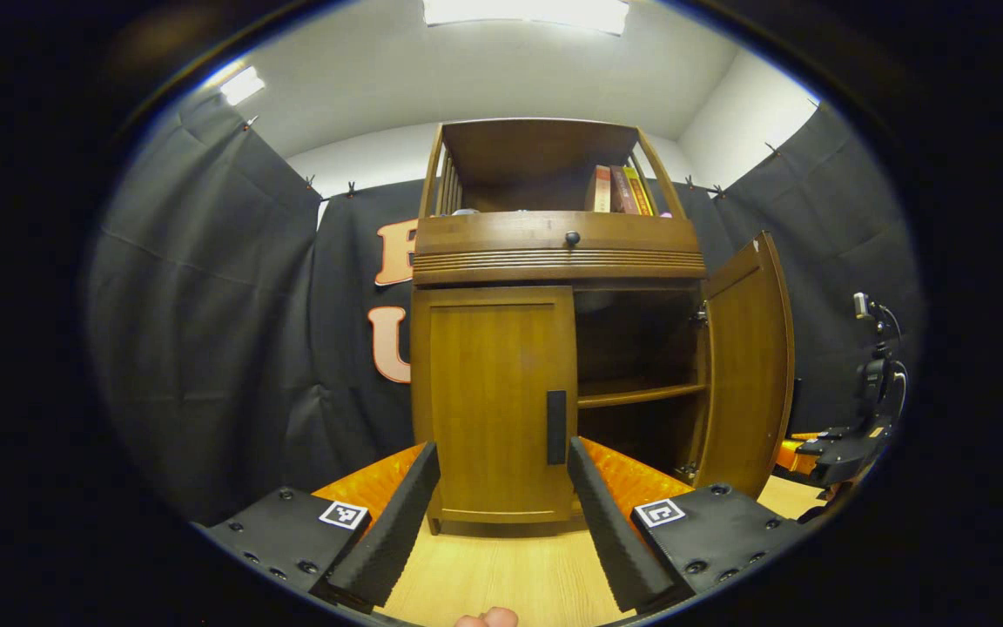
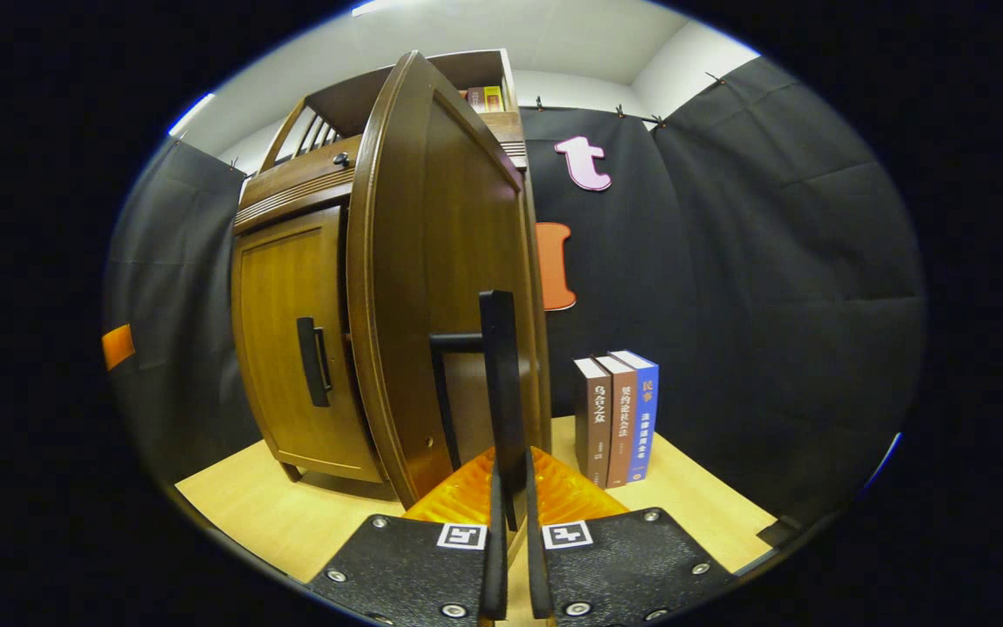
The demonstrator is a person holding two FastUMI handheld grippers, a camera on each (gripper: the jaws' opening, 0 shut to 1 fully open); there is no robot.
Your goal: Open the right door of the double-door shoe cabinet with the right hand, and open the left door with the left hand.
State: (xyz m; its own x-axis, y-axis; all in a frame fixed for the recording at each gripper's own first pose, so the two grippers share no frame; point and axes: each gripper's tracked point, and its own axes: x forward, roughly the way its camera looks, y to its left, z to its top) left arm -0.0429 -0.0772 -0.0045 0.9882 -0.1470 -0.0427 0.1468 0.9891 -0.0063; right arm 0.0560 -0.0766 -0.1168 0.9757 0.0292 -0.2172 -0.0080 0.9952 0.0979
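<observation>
The brown wooden double-door shoe cabinet (image 1: 554, 261) stands on the pale wood surface (image 1: 501, 566); its closed left door's upright black handle (image 1: 556, 427) lies straight ahead between the left gripper's (image 1: 501, 470) wide, empty jaws, nearest it. The right gripper (image 2: 510, 488) pinches the swung-out right door's black handle (image 2: 500, 383).

In the right gripper view, the open right door (image 2: 445, 287) hid the cabinet's interior and most of the top shelf, where two book spines (image 2: 484, 97) showed, too small to tell apart. The door handle's (image 2: 501, 392) lower end sank out of sight between the right gripper's (image 2: 512, 514) nearly closed jaws. In the left gripper view, the lower compartment (image 1: 636, 348) lay in deep shadow, its contents unclear. The other gripper (image 1: 850, 440) was half cut off at the right edge, and fingertips (image 1: 486, 618) were cropped at the bottom.
</observation>
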